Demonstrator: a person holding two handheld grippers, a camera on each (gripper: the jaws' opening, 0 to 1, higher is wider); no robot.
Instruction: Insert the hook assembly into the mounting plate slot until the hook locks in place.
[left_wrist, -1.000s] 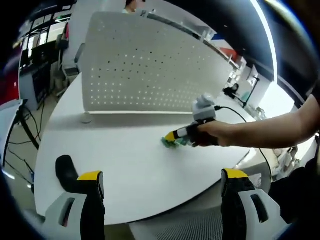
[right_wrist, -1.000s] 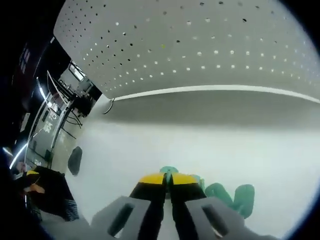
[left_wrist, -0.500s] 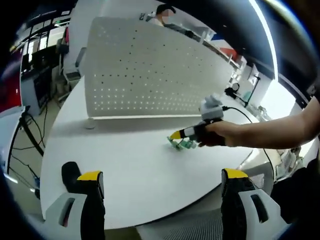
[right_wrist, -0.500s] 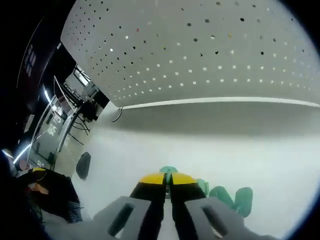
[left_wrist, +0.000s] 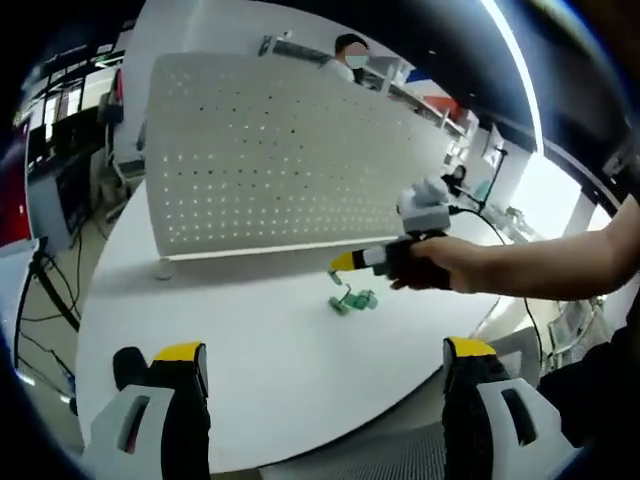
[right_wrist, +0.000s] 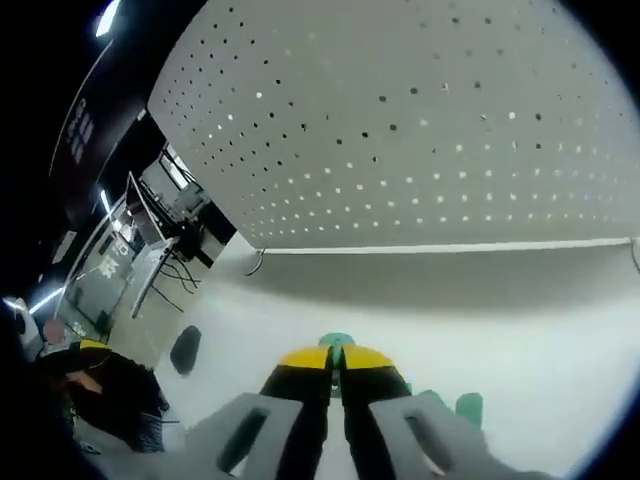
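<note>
Lift confirmed: right claw (right_wrist: 336, 362), clenched on one green hook (right_wrist: 336, 341), now rides higher than a second ago, above remaining hooks (left_wrist: 352, 300) on bench (left_wrist: 250, 350), facing the perforated mounting plate (left_wrist: 280, 150); left claw (left_wrist: 325, 365) gapes idle; insertion pending.

White round table, two things on it.
I see the table (left_wrist: 250, 340) carrying an upright white perforated panel (left_wrist: 280, 150) on small feet along its far side, and green hook pieces (left_wrist: 352, 301) lying on the tabletop in front of the panel.
</note>
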